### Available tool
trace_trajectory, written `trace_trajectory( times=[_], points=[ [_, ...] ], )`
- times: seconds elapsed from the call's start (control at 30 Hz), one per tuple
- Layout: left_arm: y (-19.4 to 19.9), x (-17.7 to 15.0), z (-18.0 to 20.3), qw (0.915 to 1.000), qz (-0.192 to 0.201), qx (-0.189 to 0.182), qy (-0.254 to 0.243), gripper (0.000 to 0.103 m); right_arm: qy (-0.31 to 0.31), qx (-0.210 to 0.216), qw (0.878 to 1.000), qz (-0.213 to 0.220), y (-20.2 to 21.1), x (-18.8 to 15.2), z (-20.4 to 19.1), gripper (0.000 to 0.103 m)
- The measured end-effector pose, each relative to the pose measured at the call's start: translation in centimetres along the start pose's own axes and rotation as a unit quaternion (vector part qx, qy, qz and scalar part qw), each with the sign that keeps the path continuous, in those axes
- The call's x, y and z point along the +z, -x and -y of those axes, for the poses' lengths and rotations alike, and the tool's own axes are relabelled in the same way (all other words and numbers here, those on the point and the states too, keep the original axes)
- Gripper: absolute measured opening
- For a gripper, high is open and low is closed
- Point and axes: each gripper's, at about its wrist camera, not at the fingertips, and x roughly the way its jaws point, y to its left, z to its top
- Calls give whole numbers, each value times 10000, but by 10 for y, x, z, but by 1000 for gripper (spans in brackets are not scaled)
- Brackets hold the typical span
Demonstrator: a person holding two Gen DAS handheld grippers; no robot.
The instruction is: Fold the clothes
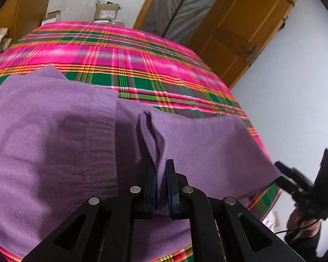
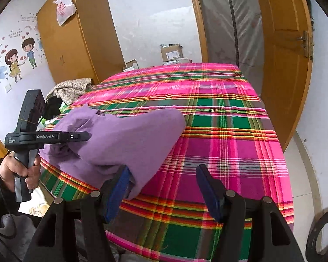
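A purple garment [image 1: 54, 135] lies bunched on the near part of the bed's pink and green plaid sheet [image 1: 124, 61]. My left gripper [image 1: 161, 174] is shut on a raised fold of it, and the cloth stands up between the blue pads. In the right wrist view that left gripper [image 2: 85, 136] is held by a hand [image 2: 17, 168], its tips buried in the purple garment [image 2: 124, 139]. My right gripper [image 2: 164, 179] stands open just above the sheet, with the garment's near corner resting against its left finger [image 2: 120, 185]. In the left wrist view the right gripper [image 1: 281, 174] sits at the cloth's right edge.
A wooden wardrobe [image 2: 76, 43] and cardboard boxes [image 2: 171, 53] stand beyond the bed. A plastic-wrapped mattress [image 2: 229, 21] leans by an open wooden door [image 2: 284, 54]. A floral cloth pile [image 2: 70, 89] lies at the bed's left edge. The sheet's far half [image 2: 207, 91] is bare.
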Motion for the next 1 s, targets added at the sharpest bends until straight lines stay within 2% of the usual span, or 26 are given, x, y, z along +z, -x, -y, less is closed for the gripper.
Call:
trace_trajectory(
  times=[0.33,0.67,0.73,0.77,0.83,1.0],
  points=[
    [7,-4,13,9993,40,217,-289,10,-282,-813,9962,-130,17,11,8,64],
    [26,1,16,9986,300,341,-258,10,-290,-924,9952,-108,16,12,9,62],
    [29,3,19,9984,337,337,-306,14,-260,-938,9952,-115,14,13,9,62],
    [29,4,21,9983,354,332,-337,19,-245,-947,9951,-117,13,13,8,61],
    [27,6,25,9981,361,329,-386,20,-241,-965,9950,-120,11,15,8,60],
    [18,10,32,9980,306,294,-478,20,-352,-1064,9936,-108,4,21,17,40]
  ],
)
